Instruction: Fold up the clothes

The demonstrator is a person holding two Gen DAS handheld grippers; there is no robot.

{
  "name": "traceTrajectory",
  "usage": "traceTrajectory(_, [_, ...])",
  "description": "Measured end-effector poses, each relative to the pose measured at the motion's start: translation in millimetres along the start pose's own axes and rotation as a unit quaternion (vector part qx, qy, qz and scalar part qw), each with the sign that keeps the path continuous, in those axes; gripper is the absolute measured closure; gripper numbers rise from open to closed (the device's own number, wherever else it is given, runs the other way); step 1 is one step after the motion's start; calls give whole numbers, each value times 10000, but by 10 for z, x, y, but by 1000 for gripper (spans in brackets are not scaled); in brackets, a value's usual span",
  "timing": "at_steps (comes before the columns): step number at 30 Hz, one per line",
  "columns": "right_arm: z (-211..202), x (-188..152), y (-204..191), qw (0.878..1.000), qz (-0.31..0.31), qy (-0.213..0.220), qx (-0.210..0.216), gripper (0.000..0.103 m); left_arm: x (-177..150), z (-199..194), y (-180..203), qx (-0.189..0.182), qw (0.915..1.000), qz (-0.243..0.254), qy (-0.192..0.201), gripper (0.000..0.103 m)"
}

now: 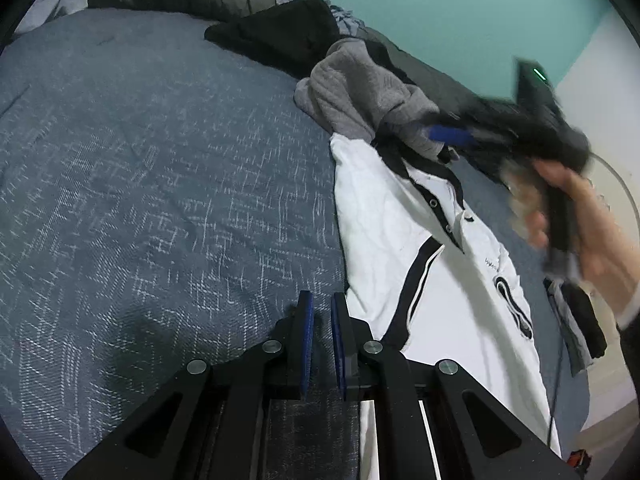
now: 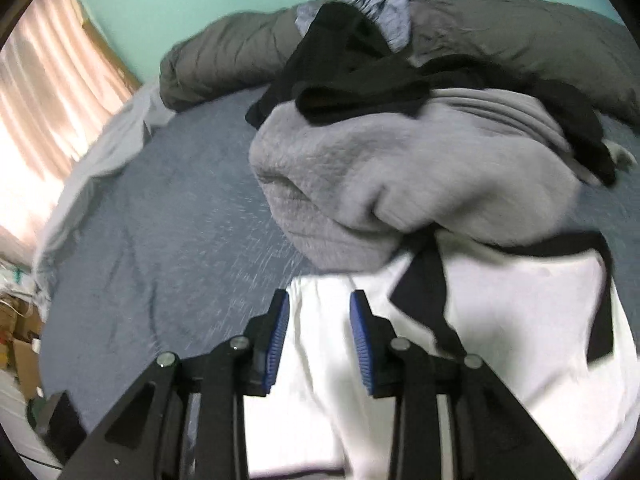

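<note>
A white polo shirt (image 1: 420,248) with black collar and black trim lies flat on the blue-grey bedcover (image 1: 160,160). My left gripper (image 1: 322,304) hovers at the shirt's left edge, shut, with nothing between its blue pads. My right gripper (image 2: 319,300) is open over the white shirt (image 2: 520,300) near its collar, and no cloth is pinched. In the left wrist view it is a blur held by a hand (image 1: 592,232), one blue pad (image 1: 448,136) showing by the collar. A crumpled grey sweater (image 2: 400,168) lies just beyond the collar.
A black garment (image 2: 352,64) drapes over the grey sweater (image 1: 360,92), with a dark olive duvet (image 2: 224,60) bunched behind along the teal wall. A curtain (image 2: 52,80) and cardboard boxes (image 2: 20,344) stand left of the bed. Another dark garment (image 1: 580,320) and a cable (image 1: 558,380) lie right of the shirt.
</note>
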State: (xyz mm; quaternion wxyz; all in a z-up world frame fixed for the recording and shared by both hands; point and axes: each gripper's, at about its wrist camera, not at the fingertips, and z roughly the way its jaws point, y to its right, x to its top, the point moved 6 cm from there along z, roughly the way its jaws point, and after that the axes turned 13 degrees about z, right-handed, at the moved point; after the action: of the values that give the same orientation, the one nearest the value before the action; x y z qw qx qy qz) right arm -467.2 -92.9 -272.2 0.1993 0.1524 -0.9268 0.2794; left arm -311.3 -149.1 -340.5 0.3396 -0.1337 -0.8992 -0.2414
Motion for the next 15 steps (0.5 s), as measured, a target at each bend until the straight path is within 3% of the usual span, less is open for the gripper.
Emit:
traceTrajectory(3, [-534,-287,380,9994,282,179,44,59,3,-32,49,18,10000,63,7,93])
traceTrajectory(10, [-1316,-1054,1156,9927,1105,471,140,58,-97,-176,194,17,10000,90,-36,93])
traceTrajectory(15, [-1877,-1544,1789,9782,1821,1000,-3,58,-242,-322,346,49,9998,199,-86,93])
